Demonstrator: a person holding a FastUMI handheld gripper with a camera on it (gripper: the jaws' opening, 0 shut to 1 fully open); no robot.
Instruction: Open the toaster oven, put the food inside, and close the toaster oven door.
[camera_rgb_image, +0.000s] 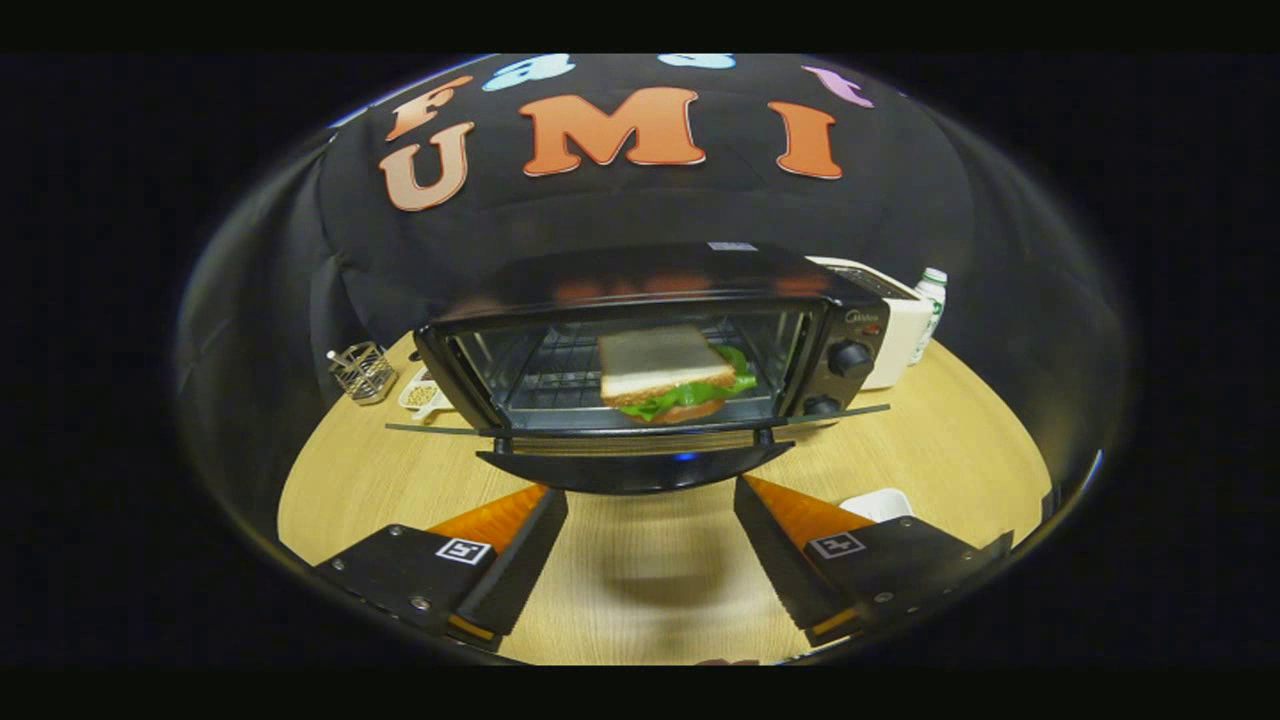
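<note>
Black metal and glass fill the middle of my gripper view: one oven (650, 340) stands on the wooden table (960, 450), its door (635, 462) dropped fully open and lying flat toward me. I count one sandwich (670, 375) on the rack inside, right of centre, a slice of bread on top, green lettuce sticking out under it and a reddish layer at the bottom. Two knobs (848, 358) sit one above the other on the oven's right panel.

My gripper (650, 500) is spread wide with nothing between the fingers; only bare tabletop shows in the gap. The two fingertips end just short of the door's front edge, one to each side of its middle. I cannot tell whether either tip touches the door. The sandwich lies straight ahead, beyond the fingers and beyond the door, inside the cavity.

Around the oven I count one wire basket (362, 370) at its left on the table, and one small dish (422, 394) just beside it, close to the oven's left corner. At the oven's right rear stands one white appliance (893, 330), with one bottle (930, 310) just beyond it. One white dish (878, 503) peeks out behind the right finger, near the table edge.
</note>
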